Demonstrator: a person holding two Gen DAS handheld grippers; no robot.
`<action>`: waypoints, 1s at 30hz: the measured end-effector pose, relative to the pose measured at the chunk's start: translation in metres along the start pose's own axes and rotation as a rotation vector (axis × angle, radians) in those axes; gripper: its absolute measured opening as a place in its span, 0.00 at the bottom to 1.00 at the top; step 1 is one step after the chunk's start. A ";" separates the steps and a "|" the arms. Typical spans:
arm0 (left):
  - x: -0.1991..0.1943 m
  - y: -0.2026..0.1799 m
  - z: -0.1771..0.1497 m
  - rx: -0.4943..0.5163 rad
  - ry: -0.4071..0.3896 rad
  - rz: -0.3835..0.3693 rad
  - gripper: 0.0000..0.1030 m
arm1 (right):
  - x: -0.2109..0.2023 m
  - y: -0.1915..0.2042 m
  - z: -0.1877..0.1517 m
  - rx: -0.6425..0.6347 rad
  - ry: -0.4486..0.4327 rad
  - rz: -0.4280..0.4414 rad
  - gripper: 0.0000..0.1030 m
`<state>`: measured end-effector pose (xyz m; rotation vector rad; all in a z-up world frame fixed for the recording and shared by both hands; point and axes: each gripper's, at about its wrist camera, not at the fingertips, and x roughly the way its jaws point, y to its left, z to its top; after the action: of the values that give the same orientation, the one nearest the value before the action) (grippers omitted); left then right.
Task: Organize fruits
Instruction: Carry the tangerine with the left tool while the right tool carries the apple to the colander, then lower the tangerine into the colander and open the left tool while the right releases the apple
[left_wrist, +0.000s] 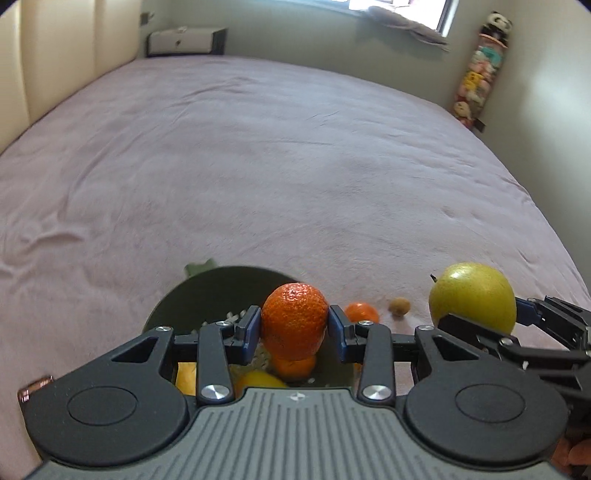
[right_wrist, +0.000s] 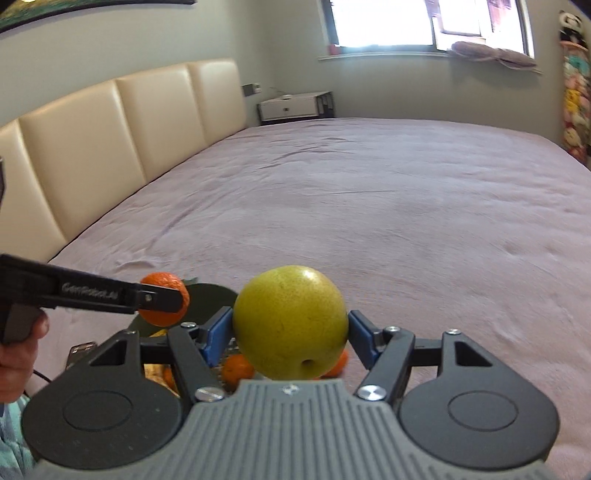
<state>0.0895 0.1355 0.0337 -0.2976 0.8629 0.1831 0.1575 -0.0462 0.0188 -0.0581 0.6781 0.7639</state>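
Observation:
My left gripper (left_wrist: 294, 325) is shut on an orange mandarin (left_wrist: 294, 320) and holds it above a dark green bowl (left_wrist: 177, 299) on the bed. In the bowl, below the fingers, lie another mandarin (left_wrist: 294, 367) and yellow fruit (left_wrist: 258, 380). My right gripper (right_wrist: 290, 328) is shut on a yellow-green pear (right_wrist: 290, 323), held in the air to the right of the bowl (right_wrist: 207, 299). The pear also shows in the left wrist view (left_wrist: 472, 297), and the mandarin with the left gripper in the right wrist view (right_wrist: 162, 299). More mandarins (right_wrist: 237, 368) lie under the pear.
A mandarin (left_wrist: 362, 312) and a small brown fruit (left_wrist: 399, 306) lie on the pink bedspread (left_wrist: 258, 166) right of the bowl. A cream headboard (right_wrist: 110, 133) runs along the left. A nightstand (right_wrist: 291, 105) and a window lie beyond the bed.

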 end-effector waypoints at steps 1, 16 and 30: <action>0.001 0.007 0.000 -0.015 0.007 0.006 0.42 | 0.002 0.005 0.000 -0.022 0.000 0.008 0.63; 0.027 0.049 -0.017 -0.107 0.068 0.064 0.42 | 0.075 0.061 -0.010 -0.255 0.066 0.056 0.63; 0.063 0.046 -0.015 0.027 0.142 0.140 0.43 | 0.124 0.073 -0.026 -0.393 0.132 0.046 0.62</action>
<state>0.1061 0.1759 -0.0319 -0.2269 1.0271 0.2826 0.1605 0.0768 -0.0605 -0.4558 0.6472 0.9349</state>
